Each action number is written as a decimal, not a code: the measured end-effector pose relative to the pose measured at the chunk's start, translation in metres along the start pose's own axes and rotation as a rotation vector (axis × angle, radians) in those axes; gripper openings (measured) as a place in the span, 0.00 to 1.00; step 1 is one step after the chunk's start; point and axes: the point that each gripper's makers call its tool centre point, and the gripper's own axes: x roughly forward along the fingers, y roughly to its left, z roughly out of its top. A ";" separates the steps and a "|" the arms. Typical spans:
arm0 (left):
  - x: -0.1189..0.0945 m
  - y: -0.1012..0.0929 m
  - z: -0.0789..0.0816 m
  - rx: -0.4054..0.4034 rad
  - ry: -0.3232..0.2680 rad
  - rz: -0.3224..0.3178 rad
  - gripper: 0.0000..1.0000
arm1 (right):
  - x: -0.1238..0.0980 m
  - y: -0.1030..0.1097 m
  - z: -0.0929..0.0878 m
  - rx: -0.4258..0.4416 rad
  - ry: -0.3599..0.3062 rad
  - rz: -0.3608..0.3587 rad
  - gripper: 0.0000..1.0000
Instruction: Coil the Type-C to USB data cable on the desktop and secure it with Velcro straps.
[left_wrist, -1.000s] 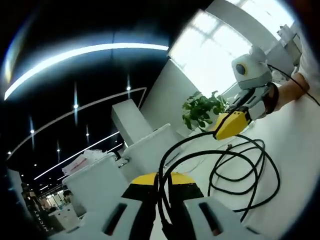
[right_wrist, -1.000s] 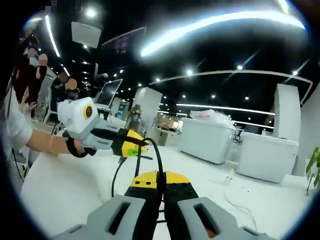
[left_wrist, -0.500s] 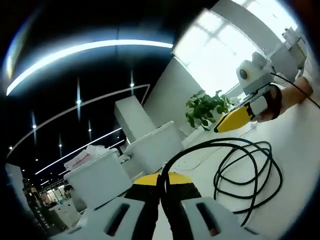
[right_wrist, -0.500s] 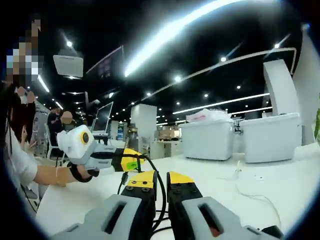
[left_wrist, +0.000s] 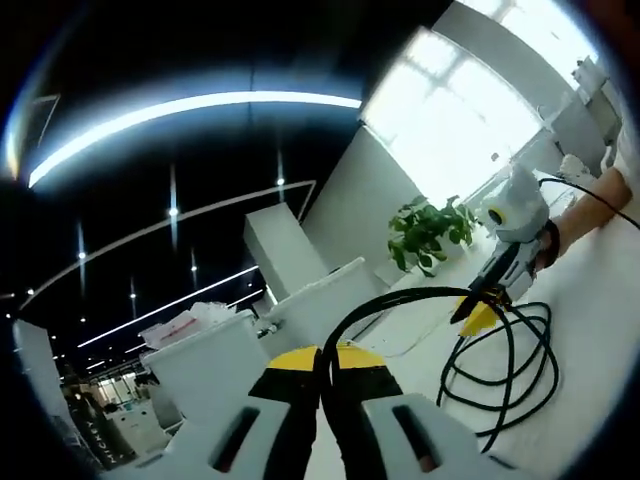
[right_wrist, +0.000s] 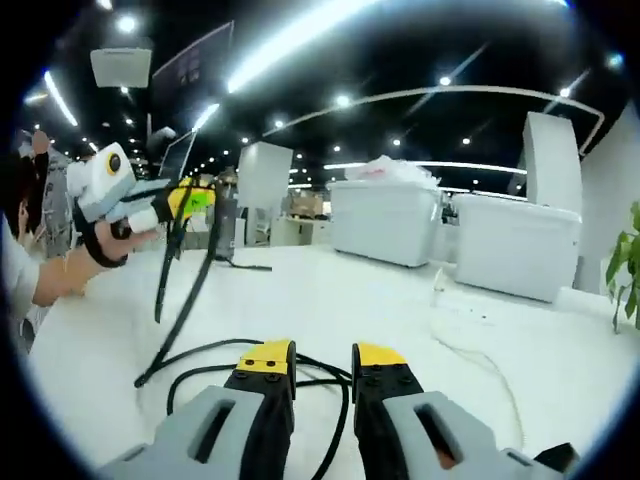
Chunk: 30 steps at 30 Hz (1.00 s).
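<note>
The black data cable (left_wrist: 512, 372) rises from loose loops on the white desktop (left_wrist: 590, 330) in an arc into my left gripper (left_wrist: 325, 360), which is shut on it. In the left gripper view my right gripper (left_wrist: 478, 318) points down at the loops. In the right gripper view my right gripper (right_wrist: 322, 358) stands open just above the desktop (right_wrist: 330, 290), with a strand of the cable (right_wrist: 338, 400) lying between its jaws. At the upper left, the left gripper (right_wrist: 195, 195) holds the cable (right_wrist: 188, 275) up, and it hangs down to the table.
White bins (right_wrist: 385, 220) and a white block (right_wrist: 515, 250) stand along the far edge of the table. A thin white wire (right_wrist: 480, 350) lies at the right. A potted plant (left_wrist: 430, 230) stands by the window. A person's hand (right_wrist: 95, 245) holds the left gripper.
My right gripper has opened, let go of the cable and dropped toward the loops on the table. The left gripper keeps its hold and now stands higher and farther from the right one.
</note>
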 end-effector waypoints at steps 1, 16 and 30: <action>-0.001 0.000 0.003 0.001 -0.007 0.000 0.05 | 0.003 -0.002 -0.005 -0.003 0.018 -0.005 0.21; 0.000 -0.012 0.011 -0.004 -0.034 -0.035 0.05 | 0.006 -0.007 0.004 -0.014 0.025 -0.043 0.02; 0.009 -0.043 -0.005 -0.115 -0.019 -0.151 0.05 | -0.022 0.024 0.079 0.001 -0.249 -0.036 0.02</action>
